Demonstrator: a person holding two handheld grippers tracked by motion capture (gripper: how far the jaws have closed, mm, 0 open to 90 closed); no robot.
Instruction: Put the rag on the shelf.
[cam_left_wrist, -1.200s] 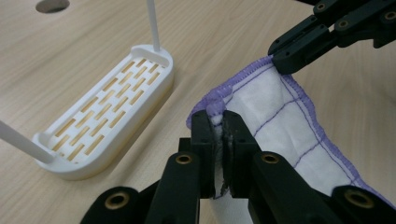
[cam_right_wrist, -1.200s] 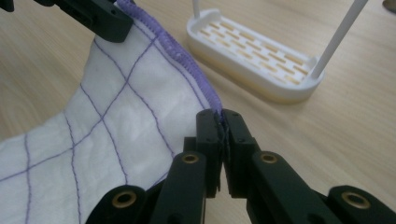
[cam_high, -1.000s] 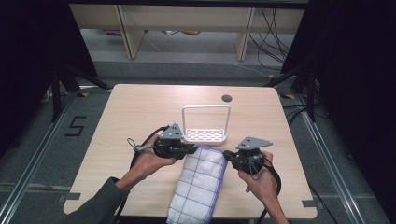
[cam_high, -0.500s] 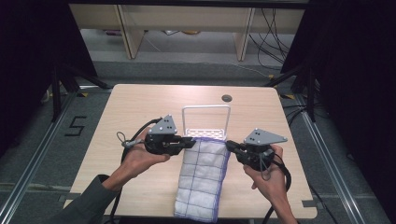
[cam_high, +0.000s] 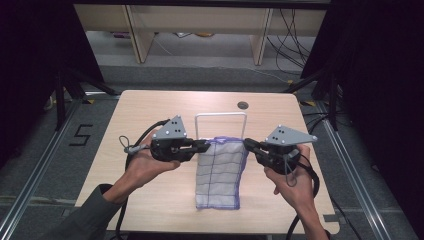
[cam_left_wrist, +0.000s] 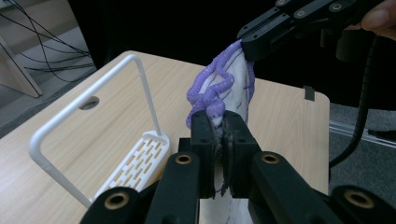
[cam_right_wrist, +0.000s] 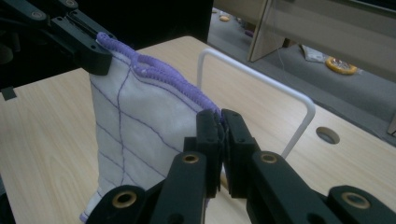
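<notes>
Both tools, the left tool (cam_high: 204, 145) and right tool (cam_high: 248, 145), clamp the cloth's (cam_high: 220, 172) purple-edged top corners and have lifted it; it now hangs before the white rack (cam_high: 221, 116), ready for draping.

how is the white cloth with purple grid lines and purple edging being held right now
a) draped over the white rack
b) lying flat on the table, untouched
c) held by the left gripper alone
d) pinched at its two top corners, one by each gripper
d: the left gripper and the right gripper each clamp a top corner of the white cloth with purple grid lines and purple edging, which hangs between them in front of the white wire rack.
</notes>
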